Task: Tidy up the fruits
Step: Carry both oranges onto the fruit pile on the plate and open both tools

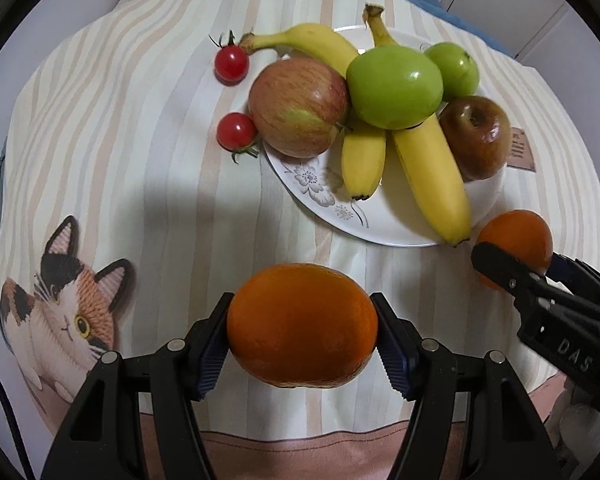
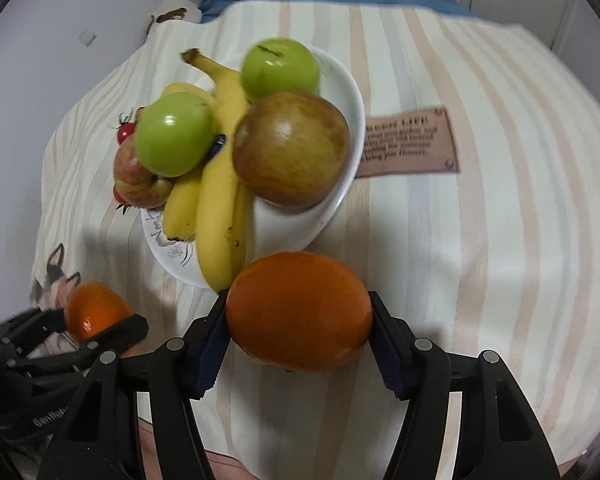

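Note:
My left gripper (image 1: 302,326) is shut on an orange (image 1: 302,326), held in front of the white flowered plate (image 1: 320,192). My right gripper (image 2: 298,330) is shut on a second orange (image 2: 298,330) at the plate's near rim (image 2: 292,236); it also shows in the left wrist view (image 1: 518,266) with its orange (image 1: 518,240). The left gripper shows in the right wrist view (image 2: 96,326) with its orange (image 2: 94,310). The plate holds bananas (image 1: 432,168), two green apples (image 1: 394,86), a red apple (image 1: 298,108) and a brown apple (image 1: 476,136).
Two cherry tomatoes (image 1: 231,63) (image 1: 236,131) lie on the striped cloth (image 1: 120,140) left of the plate. A cat picture (image 1: 60,308) is on the cloth at the near left. A brown text label (image 2: 408,142) lies right of the plate. White walls stand behind.

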{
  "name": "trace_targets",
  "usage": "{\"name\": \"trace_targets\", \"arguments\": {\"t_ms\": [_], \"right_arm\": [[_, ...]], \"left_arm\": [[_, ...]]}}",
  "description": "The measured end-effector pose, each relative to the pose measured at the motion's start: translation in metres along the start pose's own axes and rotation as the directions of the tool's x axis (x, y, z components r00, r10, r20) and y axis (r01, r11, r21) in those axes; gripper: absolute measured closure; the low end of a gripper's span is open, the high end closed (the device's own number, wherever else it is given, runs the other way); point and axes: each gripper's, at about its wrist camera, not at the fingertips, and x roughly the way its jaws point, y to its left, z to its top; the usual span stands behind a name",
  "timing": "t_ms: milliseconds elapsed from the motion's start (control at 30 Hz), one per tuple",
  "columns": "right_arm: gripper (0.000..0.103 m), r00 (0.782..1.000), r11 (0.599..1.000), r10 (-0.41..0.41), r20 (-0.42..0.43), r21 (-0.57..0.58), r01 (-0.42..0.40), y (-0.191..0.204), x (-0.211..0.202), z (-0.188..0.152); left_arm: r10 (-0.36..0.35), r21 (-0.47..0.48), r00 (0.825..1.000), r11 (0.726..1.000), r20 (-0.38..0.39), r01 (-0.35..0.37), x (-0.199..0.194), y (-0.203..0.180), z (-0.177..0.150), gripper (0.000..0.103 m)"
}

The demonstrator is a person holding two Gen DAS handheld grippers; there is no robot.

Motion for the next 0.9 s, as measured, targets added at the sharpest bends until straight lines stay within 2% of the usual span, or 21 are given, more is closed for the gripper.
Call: {"name": "trace_targets", "arguments": {"t_ms": [267,567,767,900], "right_arm": [[0.037,0.996,0.998,0.033,0.088,-0.059,-0.027,0.025,-0.051,-0.023],[0.037,0.985,0.995,0.089,0.150,-0.060,-0.080,0.037,-0.108,-0.051],[0.037,0.975,0.993,0.107,0.192,-0.073,-0.095,0.040,-0.138,-0.050],[0.037,0.969,0.992,0.113,0.219,-0.076,-0.098,0.041,-0.147,-0.035]], "left_arm": [[-0.021,0.033,0.997,0.999,0.076,0.018,-0.041,-0.001,-0.016,0.040],[-0.066,0.049,0.986,0.997,0.156,0.059,-0.098,-0.006,-0.027,0.040],[-0.099,0.066,0.974,0.994,0.204,0.087,-0.137,-0.006,-0.030,0.040],[-0.126,0.060,0.969,0.991,0.213,0.116,-0.145,-0.006,-0.015,0.040]]}}
